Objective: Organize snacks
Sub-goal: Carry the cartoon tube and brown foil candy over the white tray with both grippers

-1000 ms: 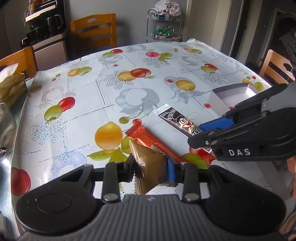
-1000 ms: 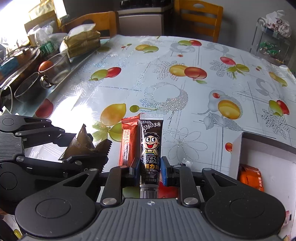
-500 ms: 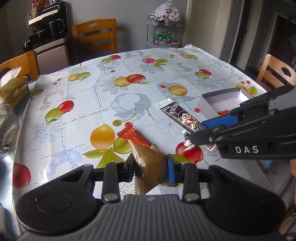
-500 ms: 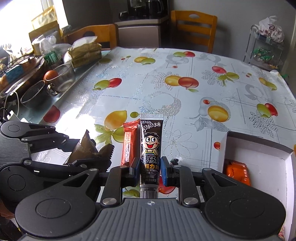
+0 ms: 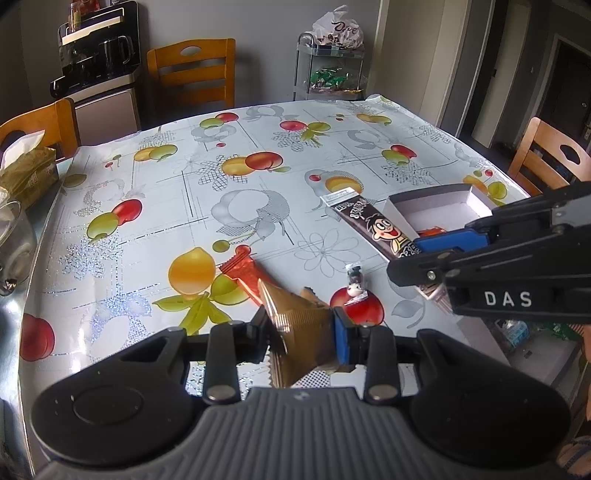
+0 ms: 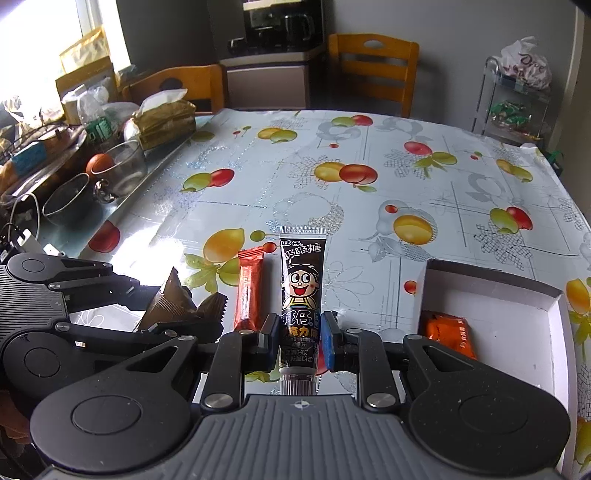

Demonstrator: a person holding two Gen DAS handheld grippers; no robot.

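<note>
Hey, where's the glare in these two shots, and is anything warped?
Right wrist view: window glare washes out the tablecloth left of the orange-red bar; left wrist view: evenly lit, fisheye bows the table edges, dark corners; black tube sharp.

A fruit-print tablecloth (image 5: 258, 192) covers the table; wooden chairs (image 6: 373, 66), a coffee machine (image 6: 282, 22) and glass bowls (image 6: 122, 170) surround it.

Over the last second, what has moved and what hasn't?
Both tongs have risen off the fruit-print tablecloth with their loads. The right tongs carried the black cartoon-face candy tube toward the white cardboard box, which now shows more fully. The left tongs stay shut on the brown triangular wrapper. The red foil bar and the orange packet in the box stayed put.
</note>
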